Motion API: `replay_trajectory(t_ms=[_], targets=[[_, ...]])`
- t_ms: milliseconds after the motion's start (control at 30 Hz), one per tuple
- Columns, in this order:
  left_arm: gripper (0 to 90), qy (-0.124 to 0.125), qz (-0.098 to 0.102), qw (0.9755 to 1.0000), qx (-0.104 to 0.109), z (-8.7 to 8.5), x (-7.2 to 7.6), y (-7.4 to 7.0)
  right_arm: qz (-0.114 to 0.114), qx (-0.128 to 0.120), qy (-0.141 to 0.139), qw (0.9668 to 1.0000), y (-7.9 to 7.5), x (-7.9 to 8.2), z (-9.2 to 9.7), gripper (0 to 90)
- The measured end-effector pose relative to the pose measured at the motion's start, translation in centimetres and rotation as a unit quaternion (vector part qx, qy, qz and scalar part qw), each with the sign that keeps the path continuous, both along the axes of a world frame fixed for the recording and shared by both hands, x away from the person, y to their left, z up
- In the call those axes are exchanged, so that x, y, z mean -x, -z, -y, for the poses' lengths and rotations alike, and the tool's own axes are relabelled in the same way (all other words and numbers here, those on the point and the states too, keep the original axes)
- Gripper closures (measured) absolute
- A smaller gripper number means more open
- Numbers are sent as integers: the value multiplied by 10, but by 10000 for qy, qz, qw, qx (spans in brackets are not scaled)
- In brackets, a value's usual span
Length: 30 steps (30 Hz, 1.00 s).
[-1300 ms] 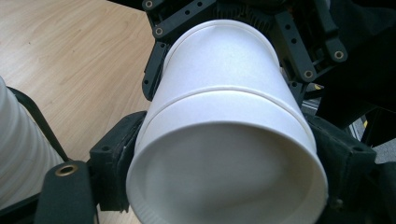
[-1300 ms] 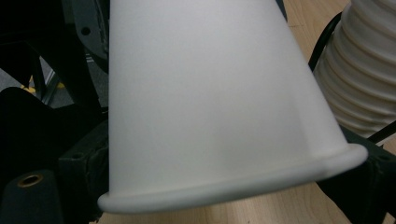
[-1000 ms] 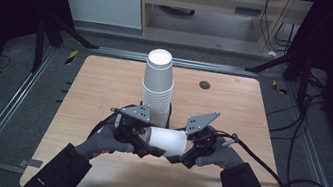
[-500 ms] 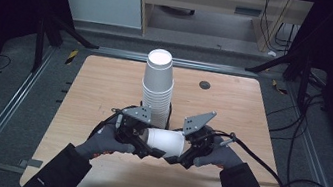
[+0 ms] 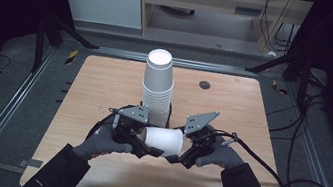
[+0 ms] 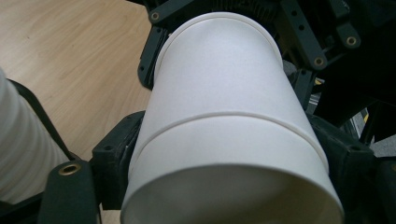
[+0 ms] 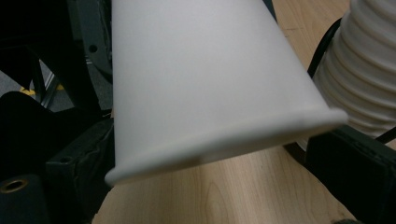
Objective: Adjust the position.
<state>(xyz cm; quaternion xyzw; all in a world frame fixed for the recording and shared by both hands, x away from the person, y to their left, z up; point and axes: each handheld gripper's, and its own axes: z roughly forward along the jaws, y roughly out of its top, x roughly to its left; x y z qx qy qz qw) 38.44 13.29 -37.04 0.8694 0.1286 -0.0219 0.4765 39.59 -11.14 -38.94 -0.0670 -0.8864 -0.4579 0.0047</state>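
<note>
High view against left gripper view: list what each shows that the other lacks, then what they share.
High view: the whole table, a dark round spot on it, the left hand and right hand, and the cup stack at full height. Left gripper view: a raised ring around the cup's wall. Shared: the white cup on its side, the stack beside it, the wooden tabletop.

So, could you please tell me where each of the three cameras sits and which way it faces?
High view: fixed above the person's side, looking forward and down on the wooden table; forearms, left gripper and right gripper show.
Left gripper view: rides the left gripper, looking along its jaws at the nested paper cups.
Right gripper view: rides the right gripper, facing the cups' rim end.
Shared: both gripper views also show the cup stack.
</note>
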Motion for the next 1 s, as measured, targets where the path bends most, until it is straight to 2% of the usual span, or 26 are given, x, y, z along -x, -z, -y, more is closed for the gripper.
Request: replay_trajectory(t_ms=[100,233,300,467,600,733,800,867,1000], targets=[[214,-65,20,9999,96,-9,1,-1,16,-172,99,9998,-5,0,6,49],[212,-280,59,9992,286,-26,1,-1,56,-404,244,9989,-13,0,14,46],[212,-401,86,9982,429,-35,-1,-1,35,-533,343,9980,-14,0,18,44],[211,-556,111,9949,834,-48,-2,-6,111,-641,504,9966,-17,2,21,29],[211,-561,166,9931,1019,-49,-1,-7,132,-757,641,9950,-18,5,23,22],[210,-433,156,9922,1162,-46,-1,-6,73,-968,719,9927,-18,10,31,26],[211,-369,140,9922,1181,-42,-1,-5,39,-1039,695,9921,-17,11,34,29],[210,-311,149,9924,1184,-38,-1,-3,98,-1098,783,9908,-16,13,35,38],[210,-195,163,9924,1203,-32,0,-2,56,-1258,696,9896,-16,15,36,43]])
